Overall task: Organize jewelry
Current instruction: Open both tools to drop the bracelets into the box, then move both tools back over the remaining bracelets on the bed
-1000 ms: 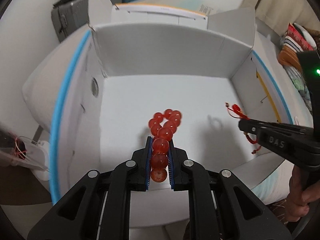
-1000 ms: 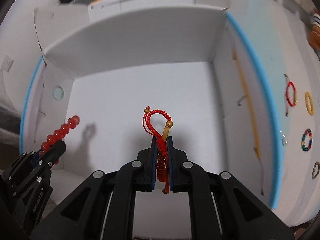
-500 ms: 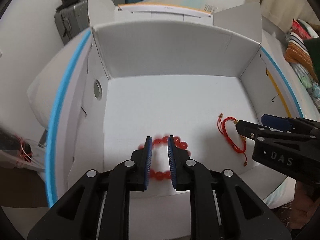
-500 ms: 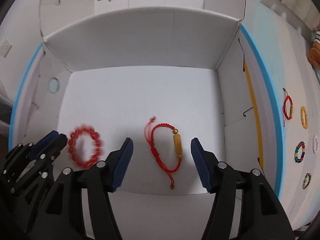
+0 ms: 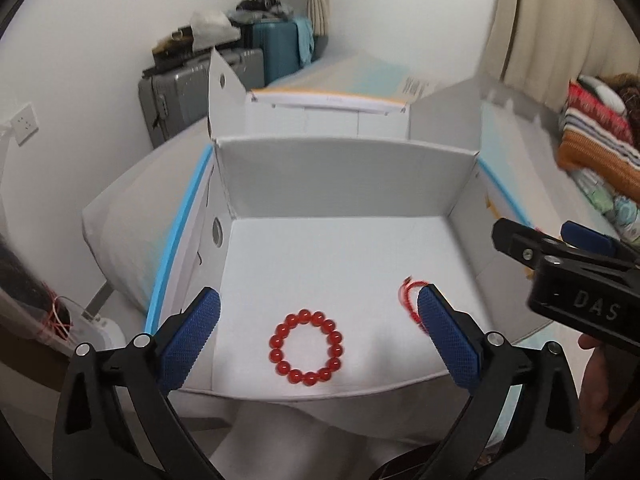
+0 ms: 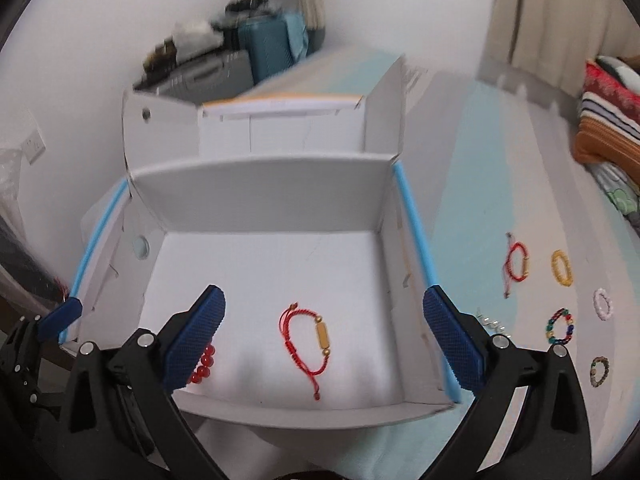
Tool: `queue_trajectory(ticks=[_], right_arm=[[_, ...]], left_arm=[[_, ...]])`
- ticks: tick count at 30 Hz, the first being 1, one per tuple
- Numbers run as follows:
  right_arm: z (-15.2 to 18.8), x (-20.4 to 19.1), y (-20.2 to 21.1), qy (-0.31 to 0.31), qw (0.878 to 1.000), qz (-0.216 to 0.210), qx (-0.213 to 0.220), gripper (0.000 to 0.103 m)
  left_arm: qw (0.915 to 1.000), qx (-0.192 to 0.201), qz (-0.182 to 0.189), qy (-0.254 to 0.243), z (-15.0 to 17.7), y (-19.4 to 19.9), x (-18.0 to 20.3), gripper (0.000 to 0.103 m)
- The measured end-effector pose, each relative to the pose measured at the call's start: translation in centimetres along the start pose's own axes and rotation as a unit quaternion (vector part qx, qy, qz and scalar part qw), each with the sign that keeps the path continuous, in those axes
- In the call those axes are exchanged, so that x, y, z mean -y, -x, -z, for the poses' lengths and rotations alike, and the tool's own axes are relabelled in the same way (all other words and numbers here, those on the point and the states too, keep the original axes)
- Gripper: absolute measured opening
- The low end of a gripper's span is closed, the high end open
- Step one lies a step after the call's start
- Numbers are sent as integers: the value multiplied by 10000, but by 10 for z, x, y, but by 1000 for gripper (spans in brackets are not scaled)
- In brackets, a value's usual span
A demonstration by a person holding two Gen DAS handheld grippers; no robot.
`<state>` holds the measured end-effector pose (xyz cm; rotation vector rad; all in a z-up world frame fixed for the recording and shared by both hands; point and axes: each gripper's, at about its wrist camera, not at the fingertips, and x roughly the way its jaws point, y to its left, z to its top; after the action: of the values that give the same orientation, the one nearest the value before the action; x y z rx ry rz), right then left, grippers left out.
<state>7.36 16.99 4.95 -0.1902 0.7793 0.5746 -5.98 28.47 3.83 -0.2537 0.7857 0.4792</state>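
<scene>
1. Box (image 5: 344,176) of white cardboard, open at the top, blue trim along its side edges, flaps standing up behind the back wall; seen from above by both wrist cameras.
2. Inside, flat on the white floor near the front wall: red bead bracelet (image 5: 306,347), a closed ring of round glossy beads, left of centre.
3. Also on the floor, to the right and well apart from the beads: red cord bracelet (image 6: 308,340) with a long gold tube bead (image 6: 322,334) and a loose knotted tail trailing toward the front wall.
4. Left gripper (image 5: 318,338): blue-padded fingers (image 5: 188,344) spread wide, holding nothing, framing the bead bracelet without touching it.
5. Right gripper (image 6: 324,338): likewise wide apart and holding nothing, the cord bracelet lying free between the pads (image 6: 454,344).
6. From the left camera, only a scrap of the cord bracelet visible beside the right-hand pad; right gripper seen side-on over the box's right wall.
7. Outside the box, to the right on a pale blue surface (image 6: 480,184): six more bracelets laid out apart from each other, namely a second red cord one (image 6: 516,266), yellow (image 6: 561,267), white (image 6: 603,303), multicoloured (image 6: 561,326), dark brown (image 6: 600,371), and a small silvery piece (image 6: 490,322), too blurred to identify, just beside the box.
8. Background: suitcases (image 5: 200,92) against a white wall, folded striped fabric (image 5: 596,136) at far right.
</scene>
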Motion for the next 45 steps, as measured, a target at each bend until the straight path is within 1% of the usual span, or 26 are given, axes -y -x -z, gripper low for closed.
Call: queue_trajectory(ticks=[2, 3, 5, 7, 10, 15, 21, 24, 27, 30, 35, 38, 43, 45], right_arm=[[4, 7, 14, 140, 9991, 271, 288, 95], [8, 10, 22, 191, 9983, 339, 431, 95], [13, 18, 31, 178, 9977, 376, 537, 95], [19, 29, 41, 73, 9972, 427, 609, 95], [28, 47, 53, -70, 9965, 526, 645, 95], [44, 82, 74, -230, 9951, 713, 646, 95], [62, 131, 94, -413, 9901, 1167, 657, 95], [69, 159, 102, -595, 9874, 1326, 629, 95], [76, 184, 108, -751, 9843, 1481, 605, 95], [83, 210, 109, -930, 9806, 1644, 533, 95], [96, 248, 103, -1142, 9756, 1844, 350, 95], [107, 274, 94, -1242, 9733, 1922, 204, 95], [129, 313, 66, -1464, 9700, 1933, -156, 95], [137, 325, 54, -1497, 9693, 1933, -266, 95]], left_arm=[[9999, 126, 81, -25, 2, 7, 6, 97], [9998, 167, 113, -38, 3, 11, 8, 97], [9996, 274, 115, -17, 5, 18, 13, 97], [9987, 490, 97, 89, 8, 27, 17, 97], [9982, 554, 193, 132, 13, 35, 28, 97], [9977, 570, 374, -68, 18, 43, 57, 97], [9951, 575, 725, -356, 26, 45, 107, 97], [9929, 561, 932, -489, 26, 45, 134, 97], [9906, 567, 1055, -660, 25, 45, 161, 97], [9882, 566, 1137, -861, 26, 42, 187, 97], [9845, 389, 1335, -1065, 31, 28, 230, 97], [9819, 279, 1546, -1061, 36, 20, 254, 97], [9768, 101, 1661, -1345, 47, -6, 303, 97], [9744, 35, 1719, -1446, 52, -18, 316, 97]])
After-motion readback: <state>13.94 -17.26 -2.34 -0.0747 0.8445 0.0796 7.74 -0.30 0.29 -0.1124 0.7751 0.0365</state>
